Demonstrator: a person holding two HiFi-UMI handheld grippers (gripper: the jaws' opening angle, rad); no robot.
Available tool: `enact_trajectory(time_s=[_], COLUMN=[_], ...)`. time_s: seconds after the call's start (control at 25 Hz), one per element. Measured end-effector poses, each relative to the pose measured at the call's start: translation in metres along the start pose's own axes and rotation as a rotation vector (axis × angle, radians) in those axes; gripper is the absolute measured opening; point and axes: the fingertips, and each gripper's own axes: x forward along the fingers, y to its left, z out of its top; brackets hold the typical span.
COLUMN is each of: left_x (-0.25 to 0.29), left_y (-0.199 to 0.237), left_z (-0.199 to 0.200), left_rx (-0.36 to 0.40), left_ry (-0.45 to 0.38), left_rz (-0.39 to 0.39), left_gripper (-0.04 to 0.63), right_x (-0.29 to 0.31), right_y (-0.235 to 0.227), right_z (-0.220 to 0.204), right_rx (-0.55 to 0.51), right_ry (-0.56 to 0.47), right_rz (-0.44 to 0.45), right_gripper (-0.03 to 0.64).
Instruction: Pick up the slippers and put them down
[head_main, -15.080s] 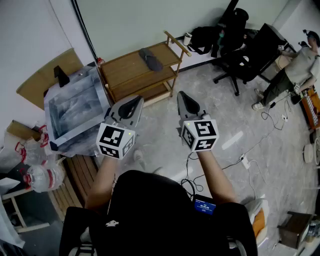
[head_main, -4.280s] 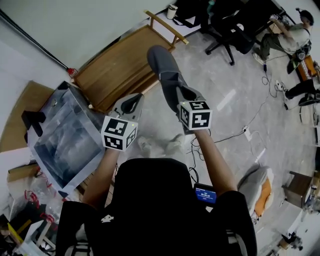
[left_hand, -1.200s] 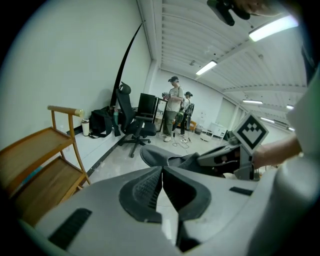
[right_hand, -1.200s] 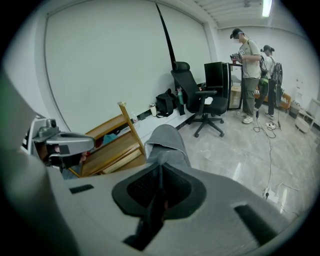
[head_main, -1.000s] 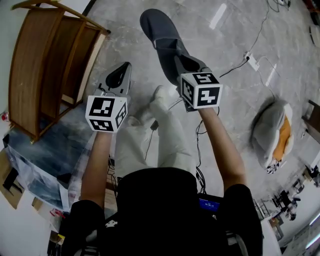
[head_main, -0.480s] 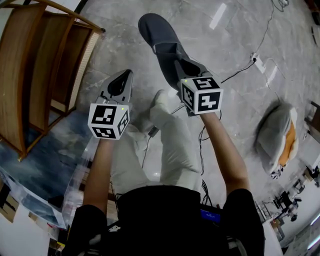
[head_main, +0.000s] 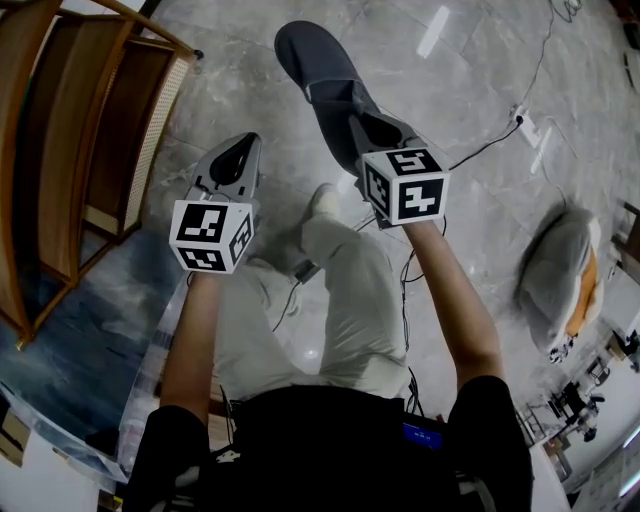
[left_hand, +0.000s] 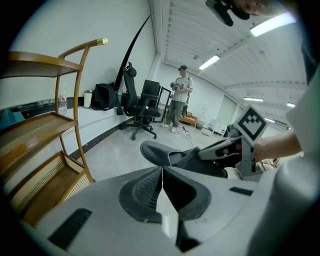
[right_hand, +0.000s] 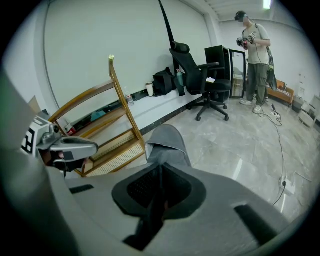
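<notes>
A dark grey slipper (head_main: 320, 75) is seen at the tips of the right gripper (head_main: 362, 125). That gripper's body is light grey, with black ribbed pads (right_hand: 142, 192). The same colours are borne by the left gripper (head_main: 246, 145). Each cube (head_main: 405, 185) is white, patterned with black square markers. Beneath both grippers the floor (head_main: 470, 80) is grey, marbled with paler veins. Left of the left gripper, a shelf (head_main: 60, 150) is brown wood with a pale woven panel. Behind the grippers, cream trousers (head_main: 350, 300) and a black shirt (head_main: 320, 440) are seen.

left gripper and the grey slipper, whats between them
Nothing: the head view shows only bare marble floor between the left gripper and the grey slipper in the right gripper.
</notes>
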Motion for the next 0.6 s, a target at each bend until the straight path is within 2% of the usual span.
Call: enact_trajectory(time_s=[0.6], left_x=[0.053], left_y=[0.036], left_z=[-0.104], left_rx=[0.025], left_ry=[-0.035], left_rz=[0.002], left_gripper=[0.006], right_x=[0.09], right_y=[-0.011], right_z=[-0.081], right_rx=[-0.044], right_ry=[-0.028], right_rz=[0.0], right_gripper=[0.012])
